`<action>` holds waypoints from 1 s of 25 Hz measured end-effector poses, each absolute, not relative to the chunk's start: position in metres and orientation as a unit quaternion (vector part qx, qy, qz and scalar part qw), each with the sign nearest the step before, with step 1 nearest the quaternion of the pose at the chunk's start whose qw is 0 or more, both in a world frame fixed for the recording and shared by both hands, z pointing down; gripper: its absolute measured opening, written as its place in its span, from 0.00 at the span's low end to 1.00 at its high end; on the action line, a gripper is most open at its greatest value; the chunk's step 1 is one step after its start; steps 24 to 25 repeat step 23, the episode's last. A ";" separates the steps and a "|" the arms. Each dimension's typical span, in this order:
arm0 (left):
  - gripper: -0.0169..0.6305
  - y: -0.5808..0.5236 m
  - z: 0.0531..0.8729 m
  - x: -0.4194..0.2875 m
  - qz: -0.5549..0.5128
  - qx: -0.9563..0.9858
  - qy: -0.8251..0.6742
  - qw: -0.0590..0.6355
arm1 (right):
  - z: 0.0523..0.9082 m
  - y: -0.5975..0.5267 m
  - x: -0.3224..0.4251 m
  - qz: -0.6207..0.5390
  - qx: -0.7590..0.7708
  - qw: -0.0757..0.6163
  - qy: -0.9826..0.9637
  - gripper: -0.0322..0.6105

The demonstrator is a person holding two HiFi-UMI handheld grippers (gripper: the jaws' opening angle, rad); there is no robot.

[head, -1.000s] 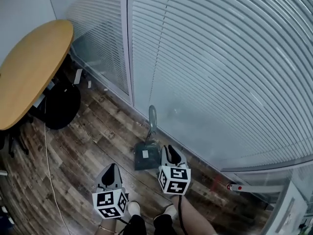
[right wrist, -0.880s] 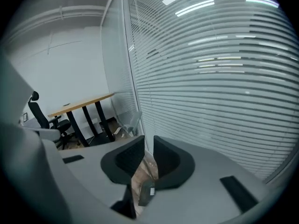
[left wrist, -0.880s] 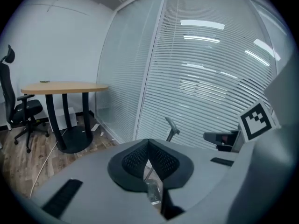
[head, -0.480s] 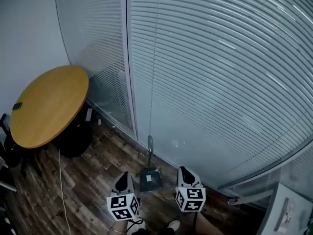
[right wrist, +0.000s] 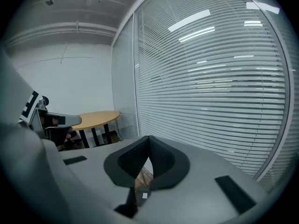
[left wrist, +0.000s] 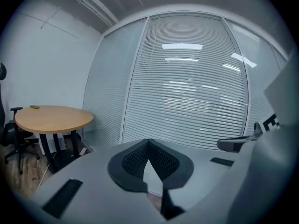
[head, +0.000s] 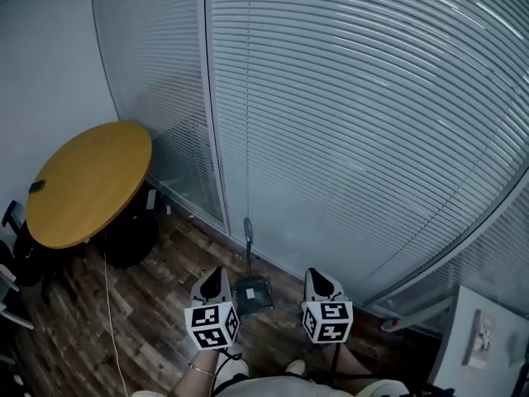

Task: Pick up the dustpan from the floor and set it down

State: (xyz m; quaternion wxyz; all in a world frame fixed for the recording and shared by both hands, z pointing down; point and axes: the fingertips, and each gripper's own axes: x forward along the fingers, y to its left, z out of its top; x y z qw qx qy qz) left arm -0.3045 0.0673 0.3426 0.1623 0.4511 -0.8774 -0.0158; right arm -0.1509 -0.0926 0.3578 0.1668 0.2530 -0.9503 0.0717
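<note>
1. On the wood floor, by the blinds, lies the dustpan; any contents are too small to tell.
2. It lies between the two claws, touching neither.
3. Left claw is pressed together and empty. Right claw has just been closing, with nothing between its jaws.

Round wooden desk stands well left of the left tool; slatted blinds rise ahead of it, white cable crossing plank floor.
</note>
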 end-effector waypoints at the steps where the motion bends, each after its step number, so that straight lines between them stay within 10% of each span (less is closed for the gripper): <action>1: 0.05 0.066 0.341 -0.304 -0.015 0.454 -0.877 0.160 | 0.356 -0.094 -0.148 0.072 0.258 0.166 -0.949 0.10; 25: 0.05 0.054 0.345 -0.301 -0.001 0.460 -0.874 0.155 | 0.347 -0.119 -0.137 0.077 0.282 0.150 -0.945 0.10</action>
